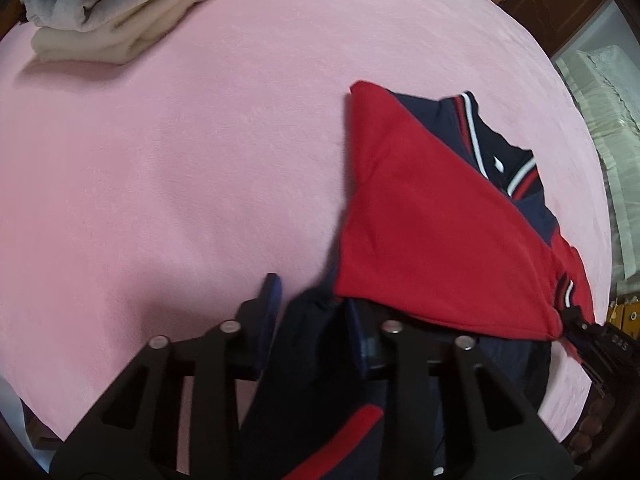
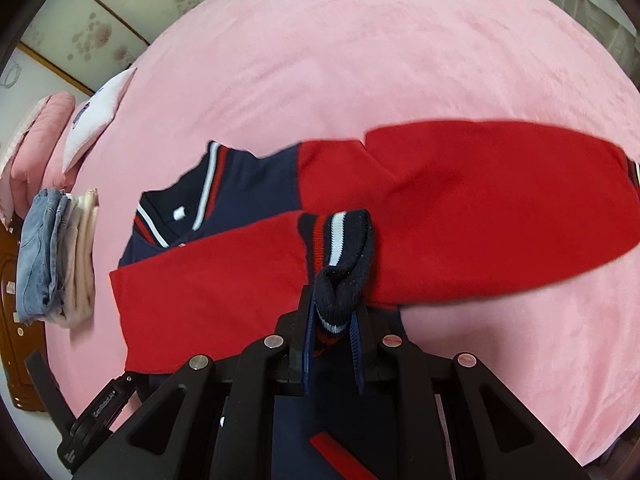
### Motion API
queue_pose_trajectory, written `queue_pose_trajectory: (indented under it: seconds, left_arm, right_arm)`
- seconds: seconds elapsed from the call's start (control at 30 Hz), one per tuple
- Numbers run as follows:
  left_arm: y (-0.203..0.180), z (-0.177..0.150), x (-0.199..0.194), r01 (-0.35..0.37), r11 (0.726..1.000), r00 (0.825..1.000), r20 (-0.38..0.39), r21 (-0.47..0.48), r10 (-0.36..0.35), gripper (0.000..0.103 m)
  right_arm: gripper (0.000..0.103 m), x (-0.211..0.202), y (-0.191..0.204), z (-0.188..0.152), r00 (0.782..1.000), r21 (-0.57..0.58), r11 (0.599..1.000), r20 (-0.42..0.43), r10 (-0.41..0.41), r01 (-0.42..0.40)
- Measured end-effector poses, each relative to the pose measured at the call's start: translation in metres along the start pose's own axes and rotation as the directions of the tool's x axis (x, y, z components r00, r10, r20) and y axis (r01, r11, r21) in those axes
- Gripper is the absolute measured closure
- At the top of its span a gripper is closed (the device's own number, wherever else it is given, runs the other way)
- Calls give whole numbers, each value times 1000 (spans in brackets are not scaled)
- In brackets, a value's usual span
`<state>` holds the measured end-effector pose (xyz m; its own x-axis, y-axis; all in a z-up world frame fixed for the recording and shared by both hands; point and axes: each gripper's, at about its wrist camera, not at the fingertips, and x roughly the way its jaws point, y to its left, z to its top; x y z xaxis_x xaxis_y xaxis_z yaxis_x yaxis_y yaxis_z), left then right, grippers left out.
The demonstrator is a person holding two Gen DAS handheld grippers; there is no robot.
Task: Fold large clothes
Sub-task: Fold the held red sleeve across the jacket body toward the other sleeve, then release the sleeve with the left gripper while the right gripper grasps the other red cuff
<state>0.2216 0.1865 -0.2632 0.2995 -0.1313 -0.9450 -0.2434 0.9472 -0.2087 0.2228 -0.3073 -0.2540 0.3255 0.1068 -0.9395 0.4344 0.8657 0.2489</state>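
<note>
A red and navy jacket with striped collar lies on the pink bed cover, its red sleeves folded across the body. My left gripper holds navy fabric of the jacket's hem between its blue pads, jaws partly apart around the bunched cloth. In the right wrist view the jacket spreads across the middle. My right gripper is shut on the striped navy hem band, lifted and curled over the red sleeve. The other gripper shows at the right edge of the left wrist view.
A stack of folded clothes, cream with denim on top, sits at the far left; it also shows in the right wrist view. Pillows lie at the bed's head. Wooden furniture stands beside the bed.
</note>
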Motion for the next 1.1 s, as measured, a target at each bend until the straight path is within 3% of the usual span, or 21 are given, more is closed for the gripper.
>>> queue_pose_trajectory:
  seconds: [0.27, 0.33, 0.4, 0.47, 0.57, 0.6, 0.63, 0.73, 0.8, 0.87, 1.1]
  left_arm:
    - [44, -23, -17, 43, 997, 999, -2, -61, -43, 80]
    - [48, -23, -32, 29, 999, 999, 23, -29, -29, 80]
    - [40, -21, -50, 24, 1000, 997, 67, 17, -25, 80]
    - [29, -17, -71, 36, 996, 991, 126, 86, -46, 80]
    - [4, -7, -86, 51, 981, 982, 169, 186, -84, 80]
    - [-21, 0, -78, 60, 974, 982, 160, 221, -97, 80]
    - [-42, 6, -65, 69, 968, 986, 131, 243, -103, 80]
    - [-56, 8, -23, 77, 967, 997, -2, 243, -78, 81]
    - [-59, 22, 10, 50, 973, 998, -51, 227, -39, 84]
    - [-55, 16, 30, 15, 975, 997, -79, 222, 3, 89]
    - [-25, 25, 37, 68, 967, 993, -114, 247, -40, 102]
  right_arm:
    - [88, 6, -1, -5, 999, 13, 1000, -22, -26, 27]
    - [81, 4, 0, -8, 999, 12, 1000, -44, -17, 17]
    - [49, 1, 1, -12, 997, 21, 999, -73, -33, 35]
    - [40, -8, -2, -20, 996, 27, 998, -75, -58, 60]
    - [40, -29, -2, -32, 998, 2, 998, -15, -57, 57]
    - [41, -37, 4, -36, 999, -27, 999, 23, -39, 40]
    - [41, -42, 9, -38, 999, -53, 998, 48, -17, 20]
    - [45, -48, 29, -41, 991, -123, 988, 89, 101, -90]
    - [60, -41, 39, -40, 984, -102, 983, 75, 161, -153]
    - [67, -30, 46, -36, 980, -68, 980, 65, 189, -185]
    - [70, -9, 64, -21, 992, -91, 991, 73, 100, -93]
